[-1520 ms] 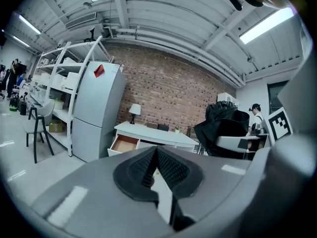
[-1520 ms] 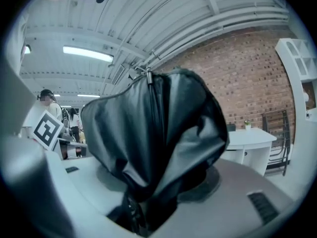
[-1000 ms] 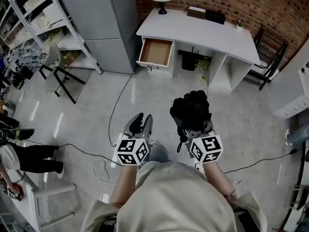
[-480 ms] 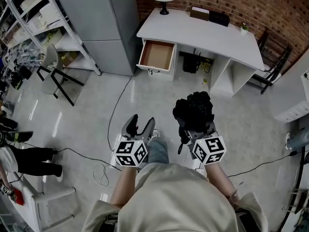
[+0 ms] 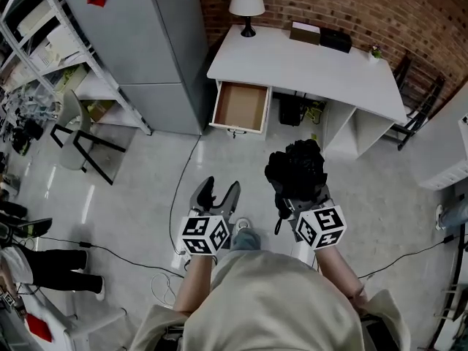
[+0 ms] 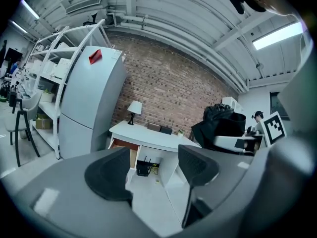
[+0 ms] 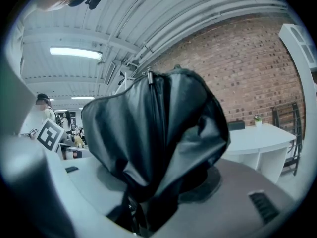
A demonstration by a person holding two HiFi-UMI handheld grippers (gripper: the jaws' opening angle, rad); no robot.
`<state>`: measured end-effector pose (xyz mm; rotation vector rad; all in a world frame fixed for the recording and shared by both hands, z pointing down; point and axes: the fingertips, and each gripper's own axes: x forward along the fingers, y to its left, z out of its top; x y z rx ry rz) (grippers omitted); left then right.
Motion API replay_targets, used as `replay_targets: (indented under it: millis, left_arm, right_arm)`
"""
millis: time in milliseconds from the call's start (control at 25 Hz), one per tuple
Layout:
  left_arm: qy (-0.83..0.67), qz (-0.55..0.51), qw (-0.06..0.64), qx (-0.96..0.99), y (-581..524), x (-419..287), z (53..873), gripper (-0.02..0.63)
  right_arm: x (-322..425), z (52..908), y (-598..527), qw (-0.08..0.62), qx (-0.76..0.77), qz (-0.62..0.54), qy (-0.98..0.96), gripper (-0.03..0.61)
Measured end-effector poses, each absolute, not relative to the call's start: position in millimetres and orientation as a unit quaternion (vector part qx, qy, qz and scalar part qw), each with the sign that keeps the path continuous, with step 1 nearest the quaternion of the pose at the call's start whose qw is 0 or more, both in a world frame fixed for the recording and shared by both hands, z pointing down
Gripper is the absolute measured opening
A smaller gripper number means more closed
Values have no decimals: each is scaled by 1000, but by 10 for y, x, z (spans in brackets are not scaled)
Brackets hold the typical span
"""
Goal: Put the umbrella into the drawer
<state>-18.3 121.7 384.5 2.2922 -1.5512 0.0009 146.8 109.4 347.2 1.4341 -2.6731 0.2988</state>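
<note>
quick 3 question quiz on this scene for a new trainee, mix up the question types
1. What is between the jaws of the right gripper?
A) a lamp
B) a black umbrella
C) nothing

2. True or false: the drawer of the desk is shut.

3. Fill in: the jaws of the left gripper stand ____, with nothing between them.

Key: 1 B. 2 false, the drawer is pulled out and shows nothing inside. 3 open.
</note>
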Motion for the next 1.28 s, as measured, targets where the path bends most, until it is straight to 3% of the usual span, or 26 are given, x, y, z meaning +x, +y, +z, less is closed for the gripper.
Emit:
replay_targets:
  millis: [800, 1280]
  left_arm:
    - [-544, -7, 197, 815, -435, -1140, 3909, 293]
    - [-550, 5, 236, 801, -872, -1194, 4395, 293]
  right_arm:
    - [588, 3479, -626, 49, 490, 96, -865, 244]
    - [611, 3990, -1382, 94, 487, 100, -862, 244]
